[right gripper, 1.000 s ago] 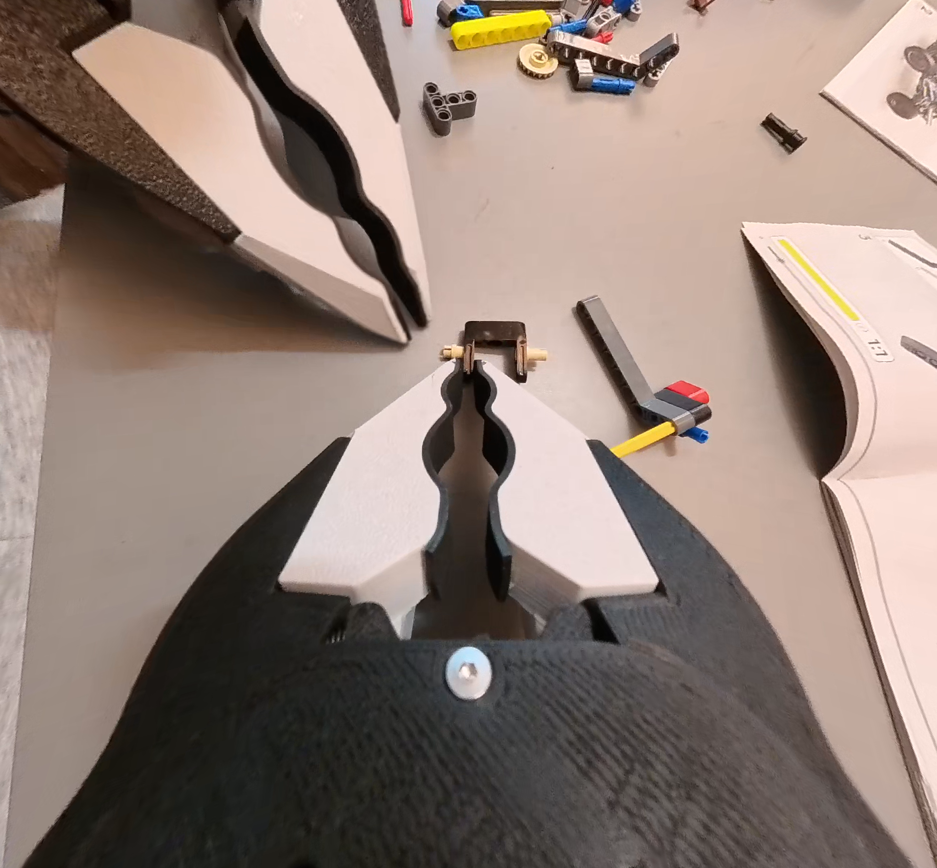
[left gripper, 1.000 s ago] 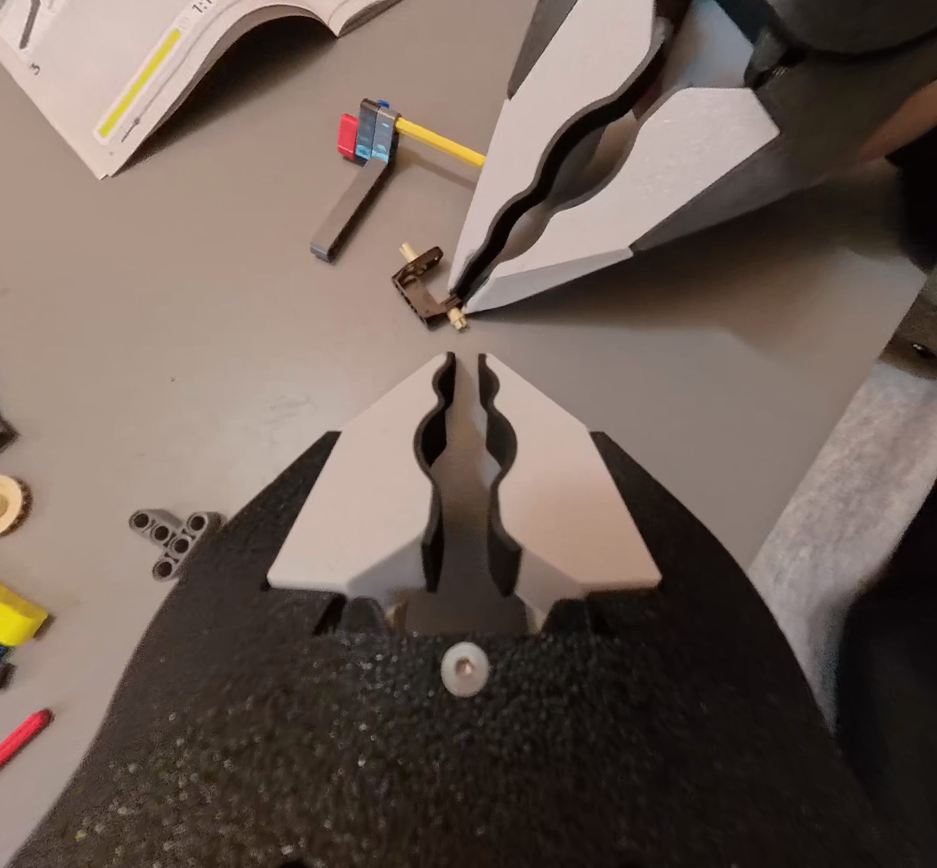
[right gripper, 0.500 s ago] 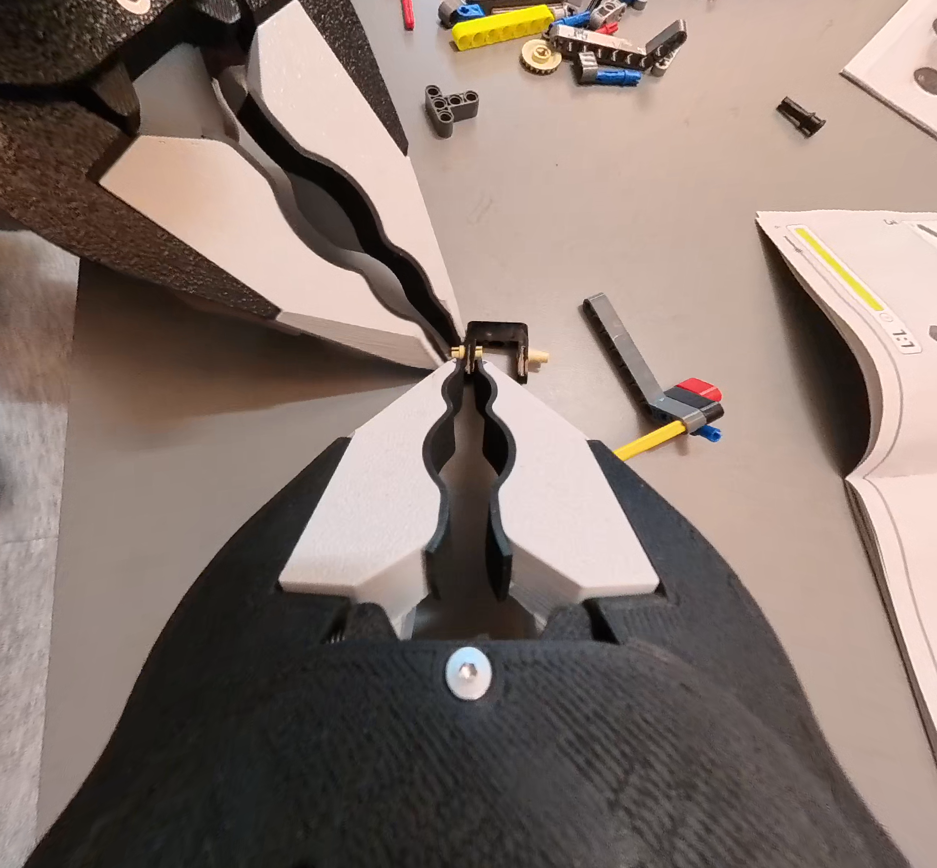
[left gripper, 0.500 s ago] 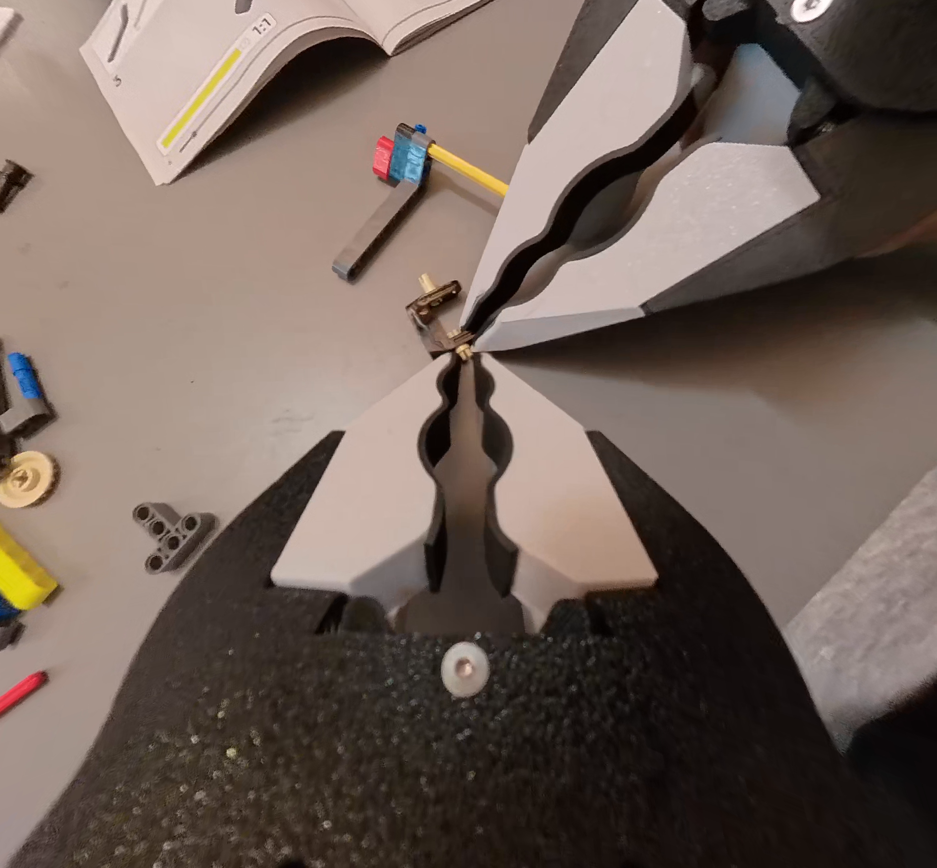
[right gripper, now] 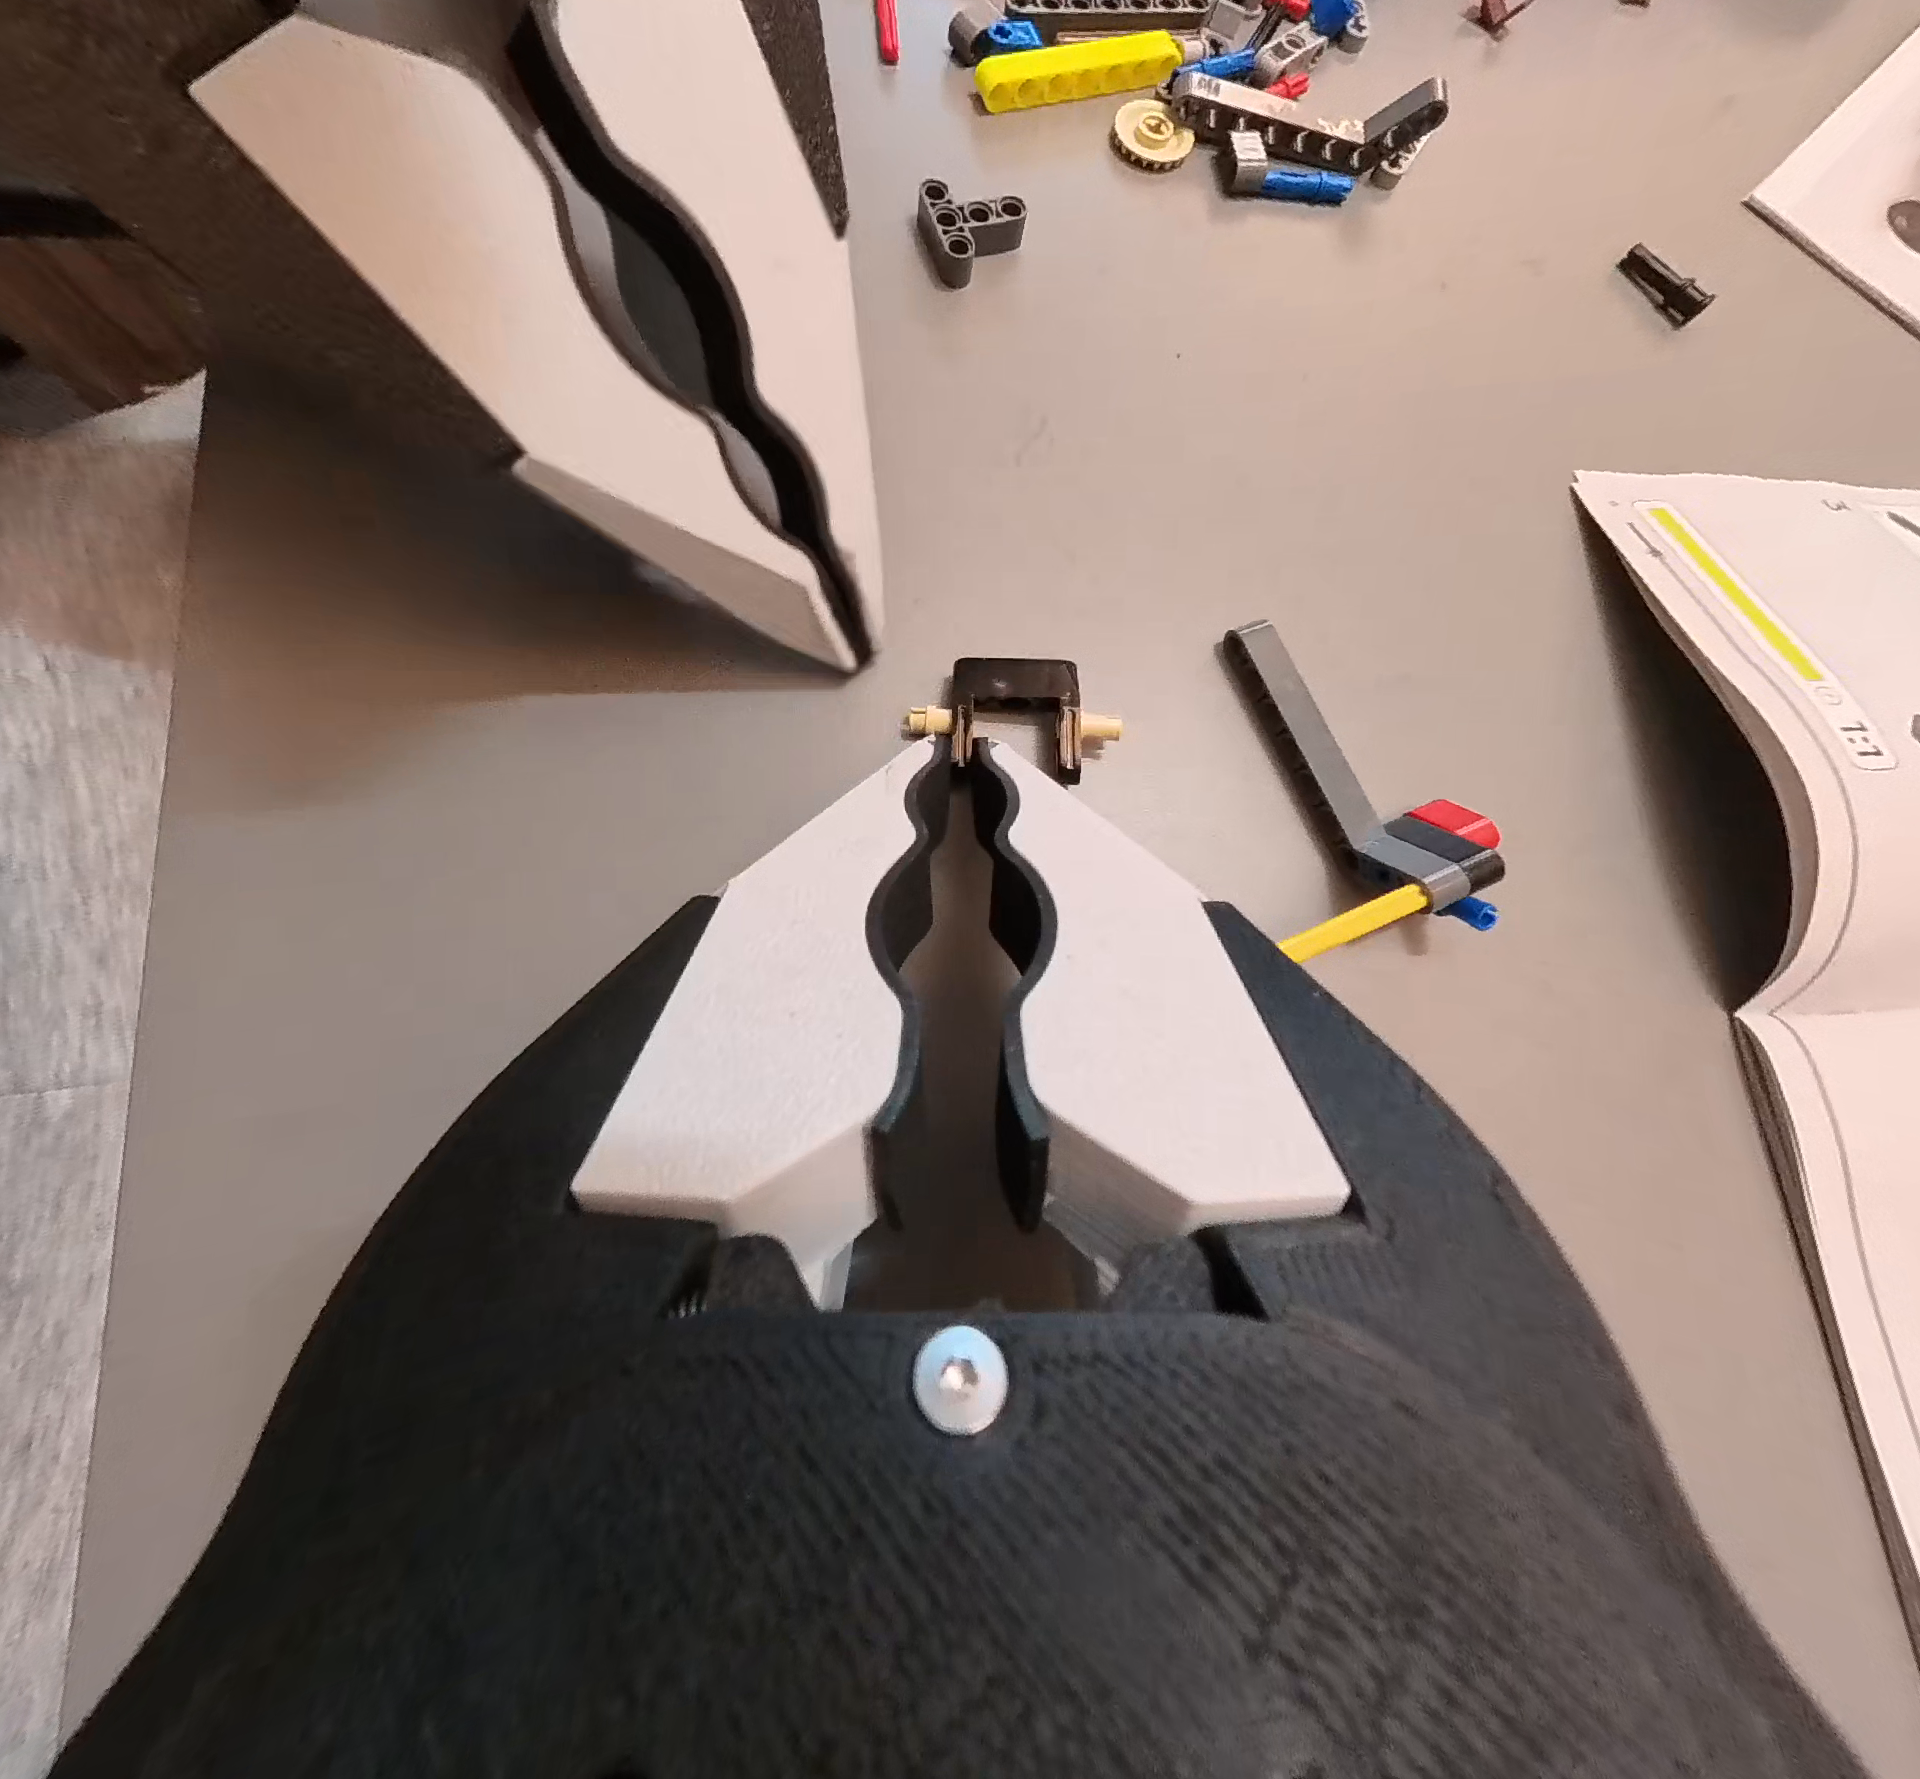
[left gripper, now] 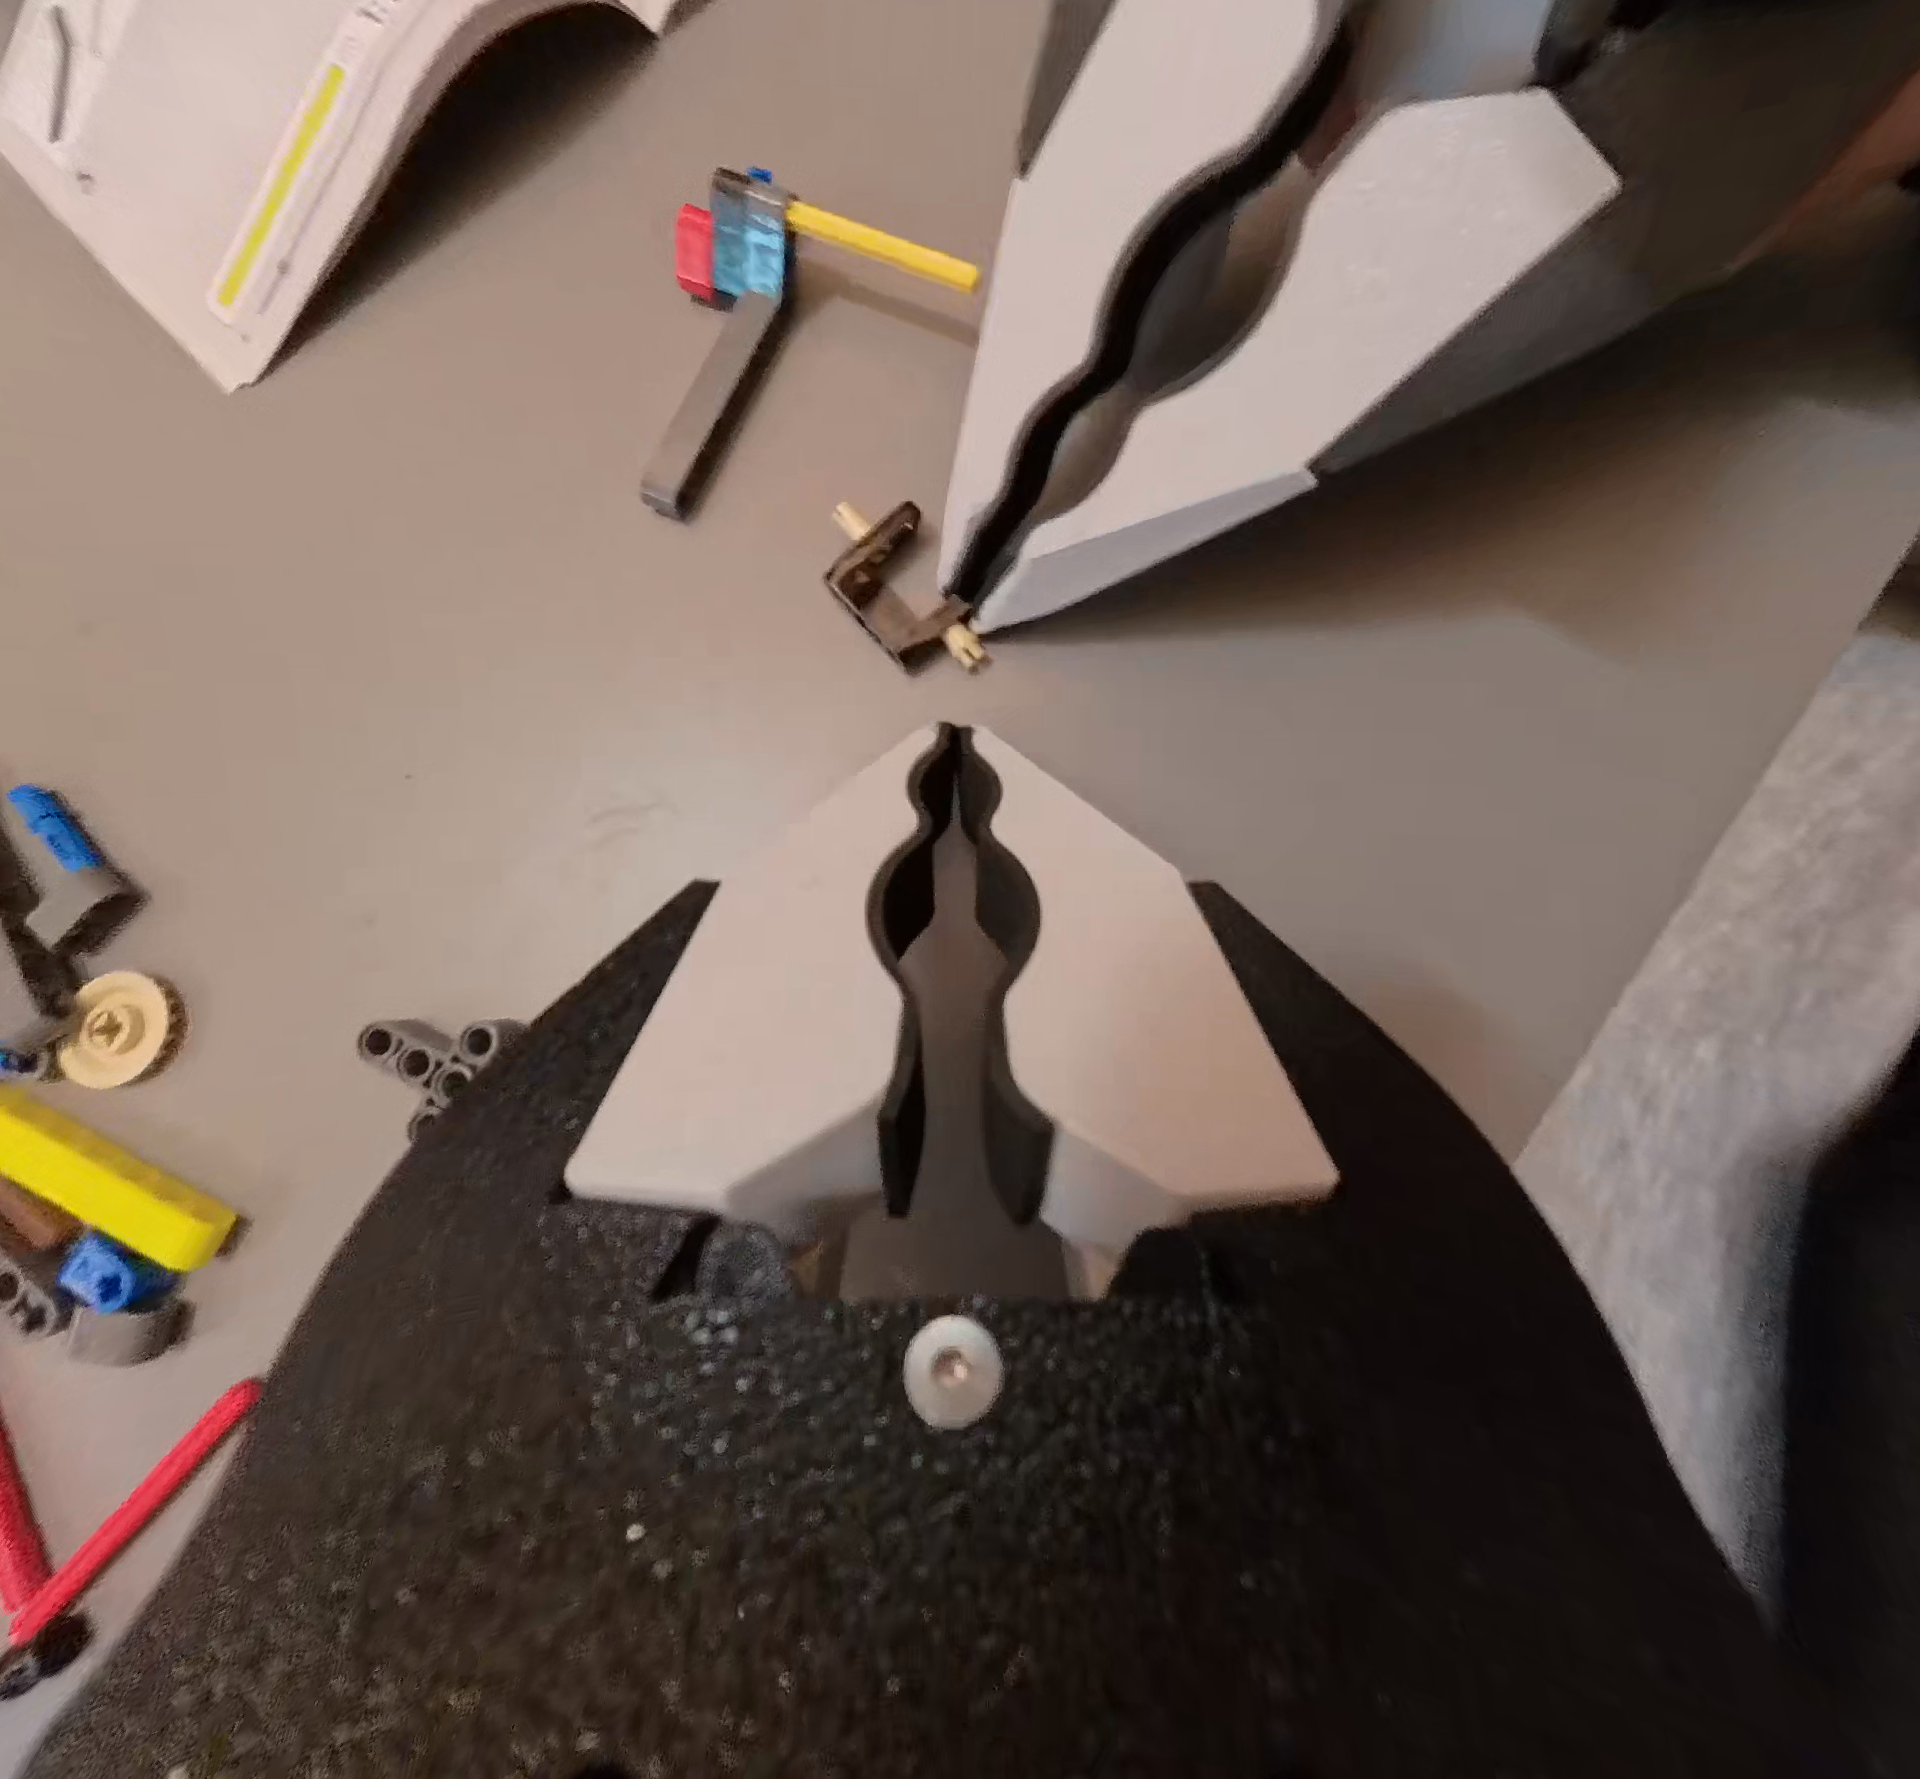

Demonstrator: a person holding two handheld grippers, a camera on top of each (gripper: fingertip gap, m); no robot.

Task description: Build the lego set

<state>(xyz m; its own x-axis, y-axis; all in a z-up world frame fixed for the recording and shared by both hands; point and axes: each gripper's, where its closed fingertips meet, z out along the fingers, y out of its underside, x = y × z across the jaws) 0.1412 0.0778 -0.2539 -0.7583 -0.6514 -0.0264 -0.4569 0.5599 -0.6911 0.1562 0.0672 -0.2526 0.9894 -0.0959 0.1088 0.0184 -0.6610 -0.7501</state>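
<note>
A small black U-shaped bracket (right gripper: 1013,680) with a tan pin through each arm is held just above the grey table. My right gripper (right gripper: 971,750) is shut on the bracket's left arm. In the left wrist view the bracket (left gripper: 878,586) hangs from the right gripper's tips (left gripper: 971,609). My left gripper (left gripper: 954,734) is shut and empty, a short way in front of the bracket and not touching it. It also shows in the right wrist view (right gripper: 857,651), upper left. A grey beam sub-assembly (right gripper: 1340,794) with red, black and yellow parts lies to the right.
An open instruction booklet (right gripper: 1766,690) lies at the right, also seen in the left wrist view (left gripper: 260,67). A pile of loose pieces (right gripper: 1195,15) sits at the back, with a grey T-piece (right gripper: 966,223) and a black pin (right gripper: 1662,283) apart. Carpet (left gripper: 1714,1002) lies beyond the table edge. Both grippers' tips are close together, under 4 cm apart.
My left gripper closed its small gap, came up to the bracket's tan pin half a second ago, and has since drawn back from it. The right gripper keeps hold of the bracket.
</note>
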